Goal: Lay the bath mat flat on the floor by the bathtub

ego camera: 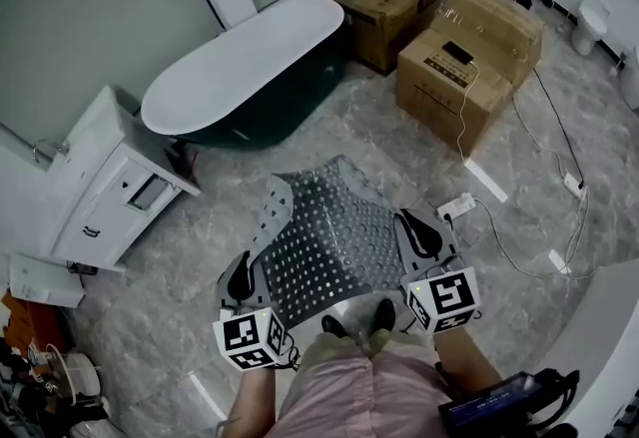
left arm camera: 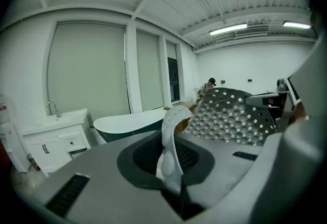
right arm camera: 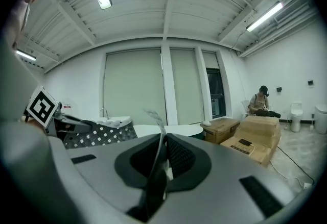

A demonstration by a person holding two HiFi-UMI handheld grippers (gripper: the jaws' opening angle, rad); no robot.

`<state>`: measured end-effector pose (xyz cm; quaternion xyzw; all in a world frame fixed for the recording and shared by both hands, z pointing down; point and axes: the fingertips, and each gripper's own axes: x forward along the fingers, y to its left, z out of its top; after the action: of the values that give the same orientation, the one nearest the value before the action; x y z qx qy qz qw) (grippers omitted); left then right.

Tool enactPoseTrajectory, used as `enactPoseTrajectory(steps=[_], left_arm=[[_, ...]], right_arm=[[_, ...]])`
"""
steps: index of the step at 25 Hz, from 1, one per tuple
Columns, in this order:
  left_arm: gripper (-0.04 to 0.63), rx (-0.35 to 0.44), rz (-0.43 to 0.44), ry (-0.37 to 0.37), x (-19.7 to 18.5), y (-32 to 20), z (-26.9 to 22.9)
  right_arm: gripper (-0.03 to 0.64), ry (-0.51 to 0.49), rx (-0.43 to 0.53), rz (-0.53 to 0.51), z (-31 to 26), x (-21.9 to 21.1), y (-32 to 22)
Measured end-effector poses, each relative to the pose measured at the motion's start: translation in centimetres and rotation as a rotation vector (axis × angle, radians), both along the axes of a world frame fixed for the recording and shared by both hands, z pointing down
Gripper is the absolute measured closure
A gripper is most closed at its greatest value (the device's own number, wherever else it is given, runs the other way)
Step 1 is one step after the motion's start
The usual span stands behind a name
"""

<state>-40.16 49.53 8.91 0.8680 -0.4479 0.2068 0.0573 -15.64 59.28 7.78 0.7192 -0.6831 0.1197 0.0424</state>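
A grey bath mat (ego camera: pixel 329 236) dotted with holes and suction cups hangs spread between my two grippers above the marble floor, in front of the dark green, white-rimmed bathtub (ego camera: pixel 250 62). My left gripper (ego camera: pixel 240 281) is shut on the mat's near left edge. My right gripper (ego camera: pixel 424 236) is shut on its near right edge. In the left gripper view the gripper (left arm camera: pixel 171 156) pinches a curled white edge of the mat (left arm camera: pixel 230 116), with the bathtub (left arm camera: pixel 133 123) behind. In the right gripper view the gripper (right arm camera: pixel 161 164) clamps a thin edge, and the mat (right arm camera: pixel 94 136) stretches left.
A white vanity cabinet (ego camera: pixel 110 187) stands left of the tub. Cardboard boxes (ego camera: pixel 469 57) sit to the far right, with a power strip (ego camera: pixel 457 207) and cables on the floor nearby. A toilet (ego camera: pixel 591 22) is far right. A person (right arm camera: pixel 263 103) sits in the distance.
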Motion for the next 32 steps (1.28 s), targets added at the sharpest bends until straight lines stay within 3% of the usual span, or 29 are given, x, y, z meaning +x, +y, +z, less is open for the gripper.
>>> enactPoseTrajectory(steps=[4,13,25,32], left_arm=[[0.554,-0.014,-0.015,-0.009,4.6,2.1,0.9],[0.554,-0.054,-0.045,-0.031,4.5,0.8,3.2],[0.554,-0.065,-0.038,0.006,5.6,-9.3,4.2],[0.554,-0.03,-0.013,0.019,6.3,-16.3,2.8]], right_arm=[[0.586,-0.014,-0.004,-0.013,1.2,5.1,1.4],[0.586,-0.039,-0.042,-0.04,3.5,5.6,-0.7],[0.586,-0.03,-0.063,-0.049,3.9,6.0,-10.1],[0.586,-0.001,-0.035,-0.035,2.2,6.4,-16.8]])
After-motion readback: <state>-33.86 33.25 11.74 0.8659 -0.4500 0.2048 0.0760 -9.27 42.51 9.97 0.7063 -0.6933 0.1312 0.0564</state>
